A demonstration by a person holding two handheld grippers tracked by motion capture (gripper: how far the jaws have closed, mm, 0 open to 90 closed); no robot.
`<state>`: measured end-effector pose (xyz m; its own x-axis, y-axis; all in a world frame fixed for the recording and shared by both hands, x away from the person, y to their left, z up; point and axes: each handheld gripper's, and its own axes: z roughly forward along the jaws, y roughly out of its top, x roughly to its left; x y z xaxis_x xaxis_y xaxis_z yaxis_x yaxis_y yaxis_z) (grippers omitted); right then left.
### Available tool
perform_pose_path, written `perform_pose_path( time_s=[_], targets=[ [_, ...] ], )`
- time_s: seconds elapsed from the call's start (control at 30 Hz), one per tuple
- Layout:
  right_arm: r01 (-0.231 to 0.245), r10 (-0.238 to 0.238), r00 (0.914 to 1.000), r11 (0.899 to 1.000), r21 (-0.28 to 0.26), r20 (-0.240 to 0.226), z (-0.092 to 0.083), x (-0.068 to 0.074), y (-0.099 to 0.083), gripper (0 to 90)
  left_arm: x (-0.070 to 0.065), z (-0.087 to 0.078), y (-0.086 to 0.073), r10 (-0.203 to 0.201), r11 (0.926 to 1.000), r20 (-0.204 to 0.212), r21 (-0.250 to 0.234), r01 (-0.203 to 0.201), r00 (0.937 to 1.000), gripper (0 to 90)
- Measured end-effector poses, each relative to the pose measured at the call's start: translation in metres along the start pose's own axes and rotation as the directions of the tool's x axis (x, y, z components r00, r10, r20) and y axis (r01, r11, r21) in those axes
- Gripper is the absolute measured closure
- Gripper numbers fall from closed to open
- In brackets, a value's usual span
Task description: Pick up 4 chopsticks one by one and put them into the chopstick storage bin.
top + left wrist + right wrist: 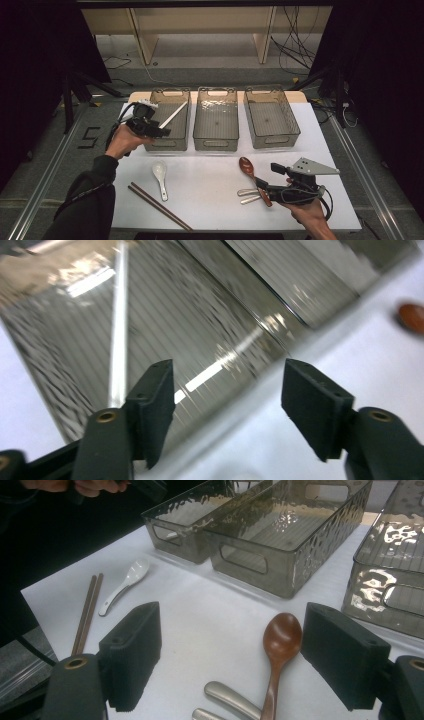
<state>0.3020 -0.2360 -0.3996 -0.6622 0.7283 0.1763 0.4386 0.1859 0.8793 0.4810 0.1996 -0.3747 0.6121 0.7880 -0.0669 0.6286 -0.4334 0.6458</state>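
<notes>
Now hovering over the leftmost smoked-plastic bin: left gripper, jaws spread wide with nothing between them. Just ahead of the pads, lying slanted inside that bin, a white chopstick. Down by the wooden spoon, right gripper, likewise open, gripping nothing.

The left gripper is held in the left hand at the far left of the high view, the dark-sleeved forearm raised and reaching forward. Its jaws are seen parted, nothing between the pads. The right gripper is held low in the right hand at the near right edge, pointed leftward, jaws spread wide and empty.
</notes>
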Motion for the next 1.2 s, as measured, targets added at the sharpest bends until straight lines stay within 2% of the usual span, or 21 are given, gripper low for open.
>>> perform_pose_path(
  time_s=[0.07,0.17,0.23,0.27,0.33,0.43,0.6,0.73,0.8,0.87,1.03,1.13,1.2],
  targets=[
    [0.000,0.000,1.0000,1.000,0.000,0.001,0.000,0.000,0.000,25.1,-0.008,-0.006,-0.007,0.038,0.9991,0.012,0.018,-0.038,0.9992,35.6],
    [-0.002,0.002,1.0000,1.000,0.000,0.002,0.000,0.001,0.000,25.0,-0.019,-0.017,-0.021,0.042,0.9991,0.056,-0.010,-0.041,0.9976,33.7],
    [-0.002,0.002,1.0000,1.000,0.002,0.002,0.001,0.000,0.000,25.1,-0.025,-0.020,-0.028,0.052,0.9986,0.076,-0.004,-0.052,0.9957,33.0],
    [0.000,0.000,1.0000,1.000,0.001,0.002,0.001,0.000,0.000,25.0,-0.029,-0.021,-0.032,0.074,0.9969,0.073,0.020,-0.076,0.9946,30.5],
    [0.001,-0.001,1.0000,1.000,0.003,0.002,0.001,0.001,0.000,25.1,-0.034,-0.024,-0.038,0.099,0.9942,0.067,0.036,-0.102,0.9928,29.9],
    [0.004,-0.004,1.0000,1.000,-0.001,0.000,0.001,0.002,0.001,25.1,-0.041,-0.029,-0.044,0.118,0.9915,0.079,0.046,-0.122,0.9899,27.8],
    [0.003,-0.003,1.0000,1.000,0.002,0.000,0.001,0.002,0.000,25.1,-0.055,-0.034,-0.055,0.156,0.9840,0.124,0.066,-0.165,0.9800,23.4],
    [0.003,-0.003,1.0000,1.000,0.001,0.001,0.001,0.001,0.000,25.1,-0.066,-0.033,-0.063,0.170,0.9795,0.142,0.085,-0.183,0.9752,21.7],
    [0.004,-0.004,1.0000,1.000,0.002,0.001,0.000,0.002,0.001,25.1,-0.070,-0.033,-0.067,0.186,0.9743,0.153,0.100,-0.202,0.9706,21.0],
    [0.003,-0.003,1.0000,1.000,0.002,0.001,0.000,0.002,0.000,25.1,-0.073,-0.034,-0.070,0.189,0.9735,0.163,0.098,-0.206,0.9683,20.6],
    [0.004,-0.004,1.0000,1.000,0.003,0.002,0.000,0.002,0.000,25.1,-0.079,-0.036,-0.078,0.225,0.9622,0.185,0.113,-0.248,0.9566,19.8],
    [0.003,-0.003,1.0000,1.000,0.002,0.004,0.000,0.002,0.000,25.1,-0.080,-0.038,-0.082,0.230,0.9614,0.185,0.109,-0.253,0.9554,19.7],
    [0.003,-0.003,1.0000,1.000,0.002,0.004,0.000,0.002,0.000,25.1,-0.081,-0.037,-0.085,0.243,0.9558,0.185,0.121,-0.268,0.9521,19.5]
  ],
)
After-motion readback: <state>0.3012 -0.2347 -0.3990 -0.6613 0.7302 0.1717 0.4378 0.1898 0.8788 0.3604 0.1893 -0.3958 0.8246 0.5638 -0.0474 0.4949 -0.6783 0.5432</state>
